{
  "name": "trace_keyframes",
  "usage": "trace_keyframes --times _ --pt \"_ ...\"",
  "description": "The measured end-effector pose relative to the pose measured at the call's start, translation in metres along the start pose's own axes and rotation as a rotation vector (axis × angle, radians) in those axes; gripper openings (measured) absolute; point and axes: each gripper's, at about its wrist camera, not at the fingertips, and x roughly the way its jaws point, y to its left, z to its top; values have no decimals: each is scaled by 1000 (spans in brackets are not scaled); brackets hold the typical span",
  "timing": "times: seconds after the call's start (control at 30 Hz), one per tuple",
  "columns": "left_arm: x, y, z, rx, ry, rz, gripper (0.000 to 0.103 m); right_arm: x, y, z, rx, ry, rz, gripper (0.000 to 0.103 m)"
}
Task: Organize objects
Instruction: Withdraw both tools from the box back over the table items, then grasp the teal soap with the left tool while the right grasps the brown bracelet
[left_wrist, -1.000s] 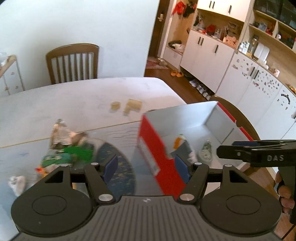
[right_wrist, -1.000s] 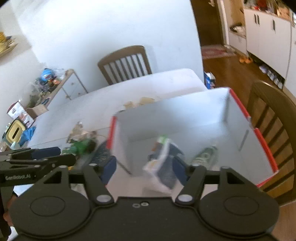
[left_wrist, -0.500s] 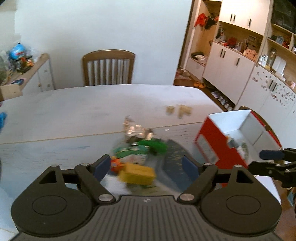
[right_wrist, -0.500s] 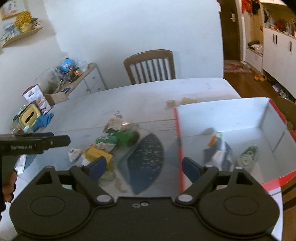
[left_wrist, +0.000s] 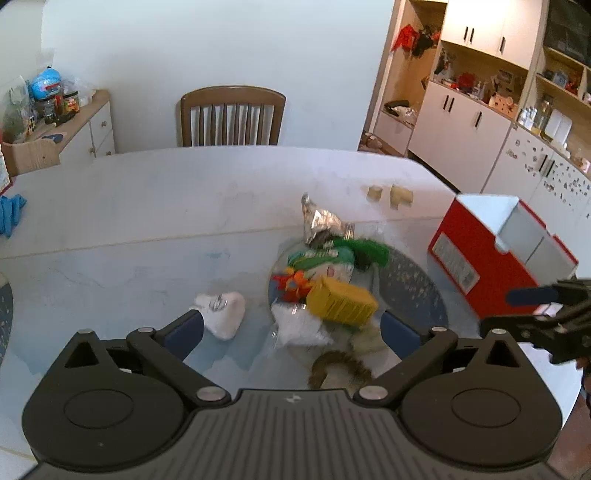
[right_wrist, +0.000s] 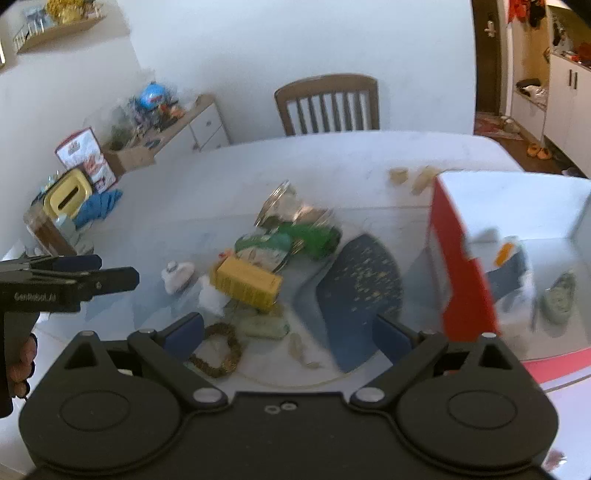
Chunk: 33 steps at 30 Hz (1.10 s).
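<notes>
A pile of small packets lies on the table by a blue mat (right_wrist: 360, 280): a yellow box (left_wrist: 341, 304), a green packet (left_wrist: 325, 258), a silver foil bag (left_wrist: 319, 223), a white pouch (left_wrist: 223, 314) and a brown ring-shaped thing (right_wrist: 218, 350). A red box (left_wrist: 487, 254) with a white inside stands at the right; in the right wrist view (right_wrist: 461, 266) it holds a blue-white packet (right_wrist: 511, 269) and a green item (right_wrist: 559, 297). My left gripper (left_wrist: 291, 332) is open and empty above the pile. My right gripper (right_wrist: 290, 334) is open and empty.
A wooden chair (left_wrist: 232, 116) stands at the table's far side. Two small beige blocks (left_wrist: 391, 194) lie near the far right edge. A cluttered sideboard (right_wrist: 162, 125) stands at the left. White cabinets (left_wrist: 476, 129) line the right wall.
Both grippers have swung left, away from the red box and over the pile. Their jaws have opened wider. The right gripper left the blue-white packet in the box.
</notes>
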Motion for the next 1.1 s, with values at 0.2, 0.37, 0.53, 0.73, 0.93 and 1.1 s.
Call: trace_keyframes --times 0.2,0.37,0.53,0.73,0.93,1.1 --pt "10 5 -30 69 28 -5 103 34 17 -9 -7 87 -3 96" --pt "22 1 -55 123 67 -16 103 57 29 -14 -35 143 -4 93" --pt "37 -6 -70 145 92 -11 103 81 38 -17 -52 190 -11 81" --pt "45 -11 -80 183 87 -3 103 100 47 -19 -59 225 -25 75" --pt "49 -10 -80 178 90 -14 94 108 56 -20 -67 238 -43 62" --pt "53 -13 -81 187 107 -28 70 111 65 -20 -124 241 -94 50"
